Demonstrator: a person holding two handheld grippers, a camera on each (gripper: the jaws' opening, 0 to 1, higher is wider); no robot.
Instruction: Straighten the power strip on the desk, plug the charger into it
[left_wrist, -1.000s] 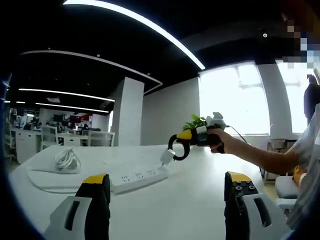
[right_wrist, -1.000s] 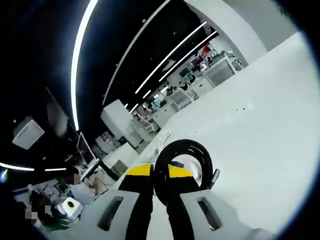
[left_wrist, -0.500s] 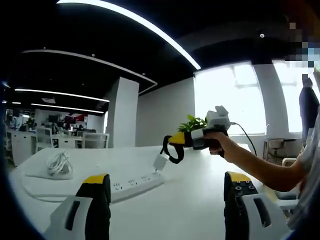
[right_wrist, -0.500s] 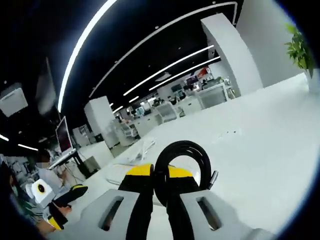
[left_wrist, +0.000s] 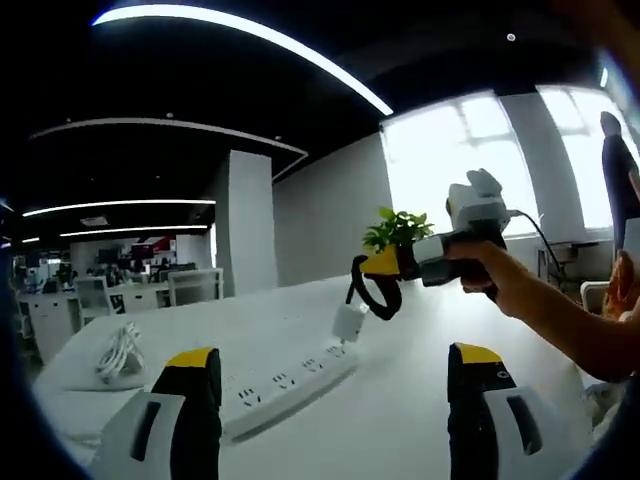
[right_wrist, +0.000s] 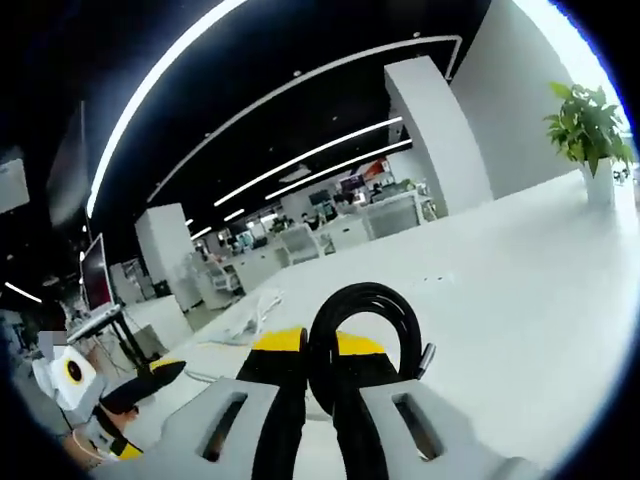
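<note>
A white power strip (left_wrist: 285, 383) lies slantwise on the white desk (left_wrist: 400, 420), just beyond my open left gripper (left_wrist: 332, 400), which holds nothing. The right gripper (left_wrist: 385, 272), in a person's hand, hangs above the strip's far end. It is shut on a black cable loop (left_wrist: 378, 298), and the white charger (left_wrist: 349, 322) dangles from the loop just over the strip. In the right gripper view my right gripper (right_wrist: 305, 345) pinches the same black loop (right_wrist: 365, 325); a metal plug tip (right_wrist: 428, 352) sticks out beside it, and the charger is hidden below the jaws.
A coiled white cable (left_wrist: 118, 350) lies at the desk's left end, also seen as the white cable (right_wrist: 255, 305). A potted plant (left_wrist: 398, 228) stands at the far edge, in the right gripper view the plant (right_wrist: 590, 125). Office desks and chairs lie beyond.
The right gripper has stayed shut on the cable loop while both views swung. The charger now hangs slightly above the strip's far end instead of against it.
</note>
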